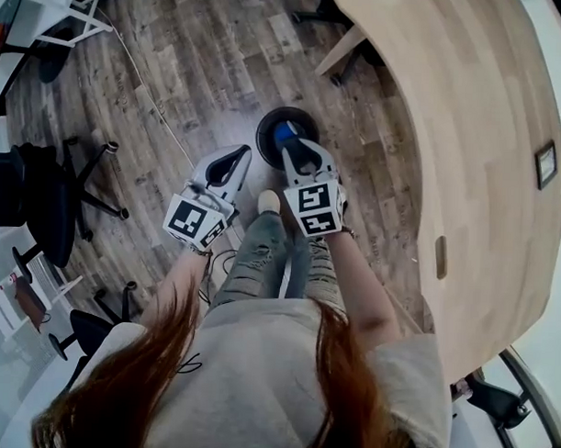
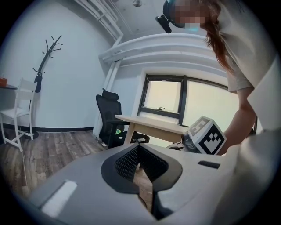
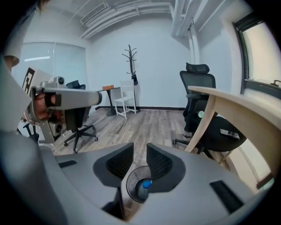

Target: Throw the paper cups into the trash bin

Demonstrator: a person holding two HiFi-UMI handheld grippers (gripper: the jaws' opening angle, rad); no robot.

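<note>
**A:** Plank floor (image 1: 203, 69) filled most of the head view, with a curved table (image 1: 467, 133) along the right. Where was the cup?

**B:** A blue thing, most likely the cup (image 1: 284, 133), lay inside the bin (image 1: 263, 133) on the floor, ahead of the person's shoe. I saw no other cup in any view.

**A:** And the tools?

**B:** The right tool (image 1: 300, 150) hung over the bin with its jaws apart and nothing between them. Its own view looked through the gap, down into the bin. The left tool (image 1: 239, 155) had its jaws together at the tips and held nothing.

**A:** So the drop looked done. How should that step have been finished well?

**B:** I'd have kept the right jaws apart and come away straight, clear of the rim. The bin looked light enough to tip at a knock. I'd also have checked that the cup sat fully inside before looking for another.

**A:** Pose?

**B:** Both forearms reached forward from the body, side by side, with the marker cubes facing the head camera. The right tool tilted well down toward the bin. The left one sat nearer level, looking across the room at the window and a chair (image 2: 107, 116).
</note>
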